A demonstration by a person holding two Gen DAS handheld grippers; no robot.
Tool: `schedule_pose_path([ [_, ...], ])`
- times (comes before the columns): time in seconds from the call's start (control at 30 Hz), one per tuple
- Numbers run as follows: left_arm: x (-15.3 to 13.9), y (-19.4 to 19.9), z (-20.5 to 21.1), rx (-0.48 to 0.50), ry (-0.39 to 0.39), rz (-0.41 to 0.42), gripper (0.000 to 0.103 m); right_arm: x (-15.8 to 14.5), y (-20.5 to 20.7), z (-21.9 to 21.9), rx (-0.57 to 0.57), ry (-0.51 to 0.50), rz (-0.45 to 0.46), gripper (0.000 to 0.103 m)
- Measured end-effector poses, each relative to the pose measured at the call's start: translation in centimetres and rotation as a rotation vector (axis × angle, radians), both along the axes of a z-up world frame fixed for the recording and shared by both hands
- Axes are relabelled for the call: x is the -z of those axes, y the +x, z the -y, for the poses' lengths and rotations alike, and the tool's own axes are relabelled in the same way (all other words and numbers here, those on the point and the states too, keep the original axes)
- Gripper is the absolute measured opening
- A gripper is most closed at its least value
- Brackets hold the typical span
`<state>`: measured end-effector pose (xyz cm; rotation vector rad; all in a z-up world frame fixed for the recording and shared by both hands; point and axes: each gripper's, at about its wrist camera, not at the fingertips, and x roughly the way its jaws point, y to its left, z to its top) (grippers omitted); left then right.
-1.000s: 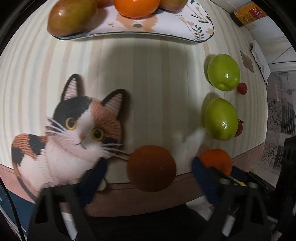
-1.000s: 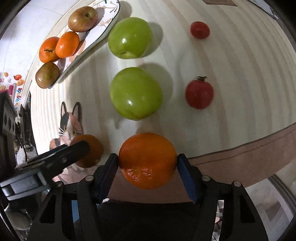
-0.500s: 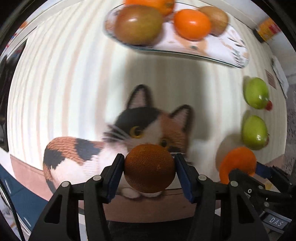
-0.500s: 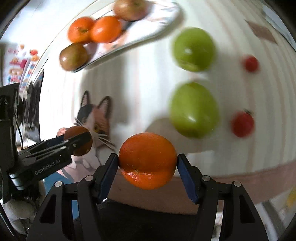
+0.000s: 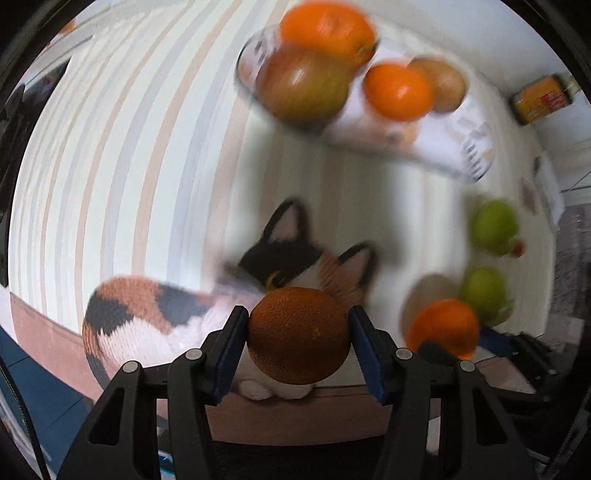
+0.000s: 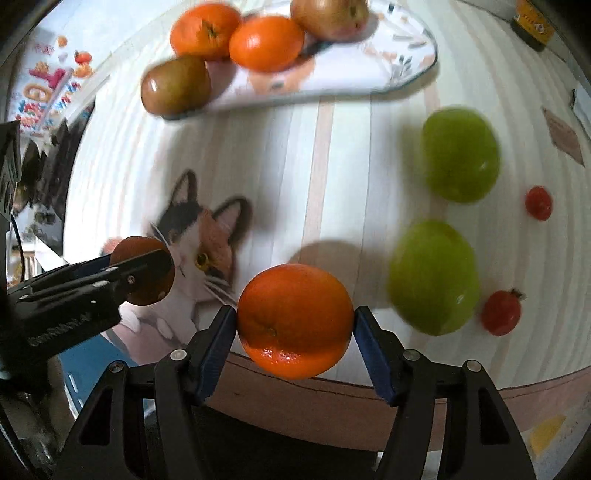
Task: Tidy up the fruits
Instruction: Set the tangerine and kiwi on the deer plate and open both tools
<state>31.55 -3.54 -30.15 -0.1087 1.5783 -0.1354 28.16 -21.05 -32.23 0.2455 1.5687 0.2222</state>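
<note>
My left gripper [image 5: 298, 338] is shut on a dark brownish orange [image 5: 299, 334], held above the cat picture on the striped tablecloth. My right gripper [image 6: 295, 328] is shut on a bright orange [image 6: 294, 320] lifted off the table; the same orange [image 5: 443, 328] shows at the right in the left wrist view. In the right wrist view the left gripper [image 6: 140, 271] with its dark orange [image 6: 144, 273] hangs at the left. A white patterned plate [image 6: 402, 62] at the back carries two oranges [image 6: 266, 42], a brownish apple [image 6: 176, 85] and another apple [image 6: 328, 16].
Two green apples [image 6: 460, 153] [image 6: 434, 277] and two small red fruits [image 6: 538, 203] [image 6: 501, 312] lie on the cloth at the right. A yellow box [image 5: 543, 98] stands at the far right corner. The table's brown front edge [image 6: 406, 391] runs below the grippers.
My left gripper closed on the dark orange and lifted it. Both grippers carried their oranges toward the plate, which now looks nearer. The right gripper has rolled.
</note>
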Motion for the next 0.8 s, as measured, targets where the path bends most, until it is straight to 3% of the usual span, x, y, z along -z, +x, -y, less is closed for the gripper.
schedule_pose_path([
  [0.17,-4.9,3.8,1.7,0.012,-0.084,0.104,0.053,-4.1,3.3,3.9,0.118,0.052,0.105,0.068],
  [0.27,-5.9,6.9,3.3,0.02,-0.112,0.132,0.053,-5.2,6.7,7.2,0.217,0.099,0.123,0.068],
  [0.37,-5.0,9.6,4.5,-0.008,-0.166,0.106,0.054,-4.7,10.5,10.4,0.302,0.141,0.118,0.068],
  [0.53,-1.9,11.8,7.4,-0.072,-0.227,0.024,0.054,-2.9,14.7,12.6,0.34,0.149,0.073,0.068],
  [0.8,0.3,13.0,10.1,-0.075,-0.21,-0.032,0.054,0.4,16.8,12.0,0.356,0.203,0.004,0.069],
])
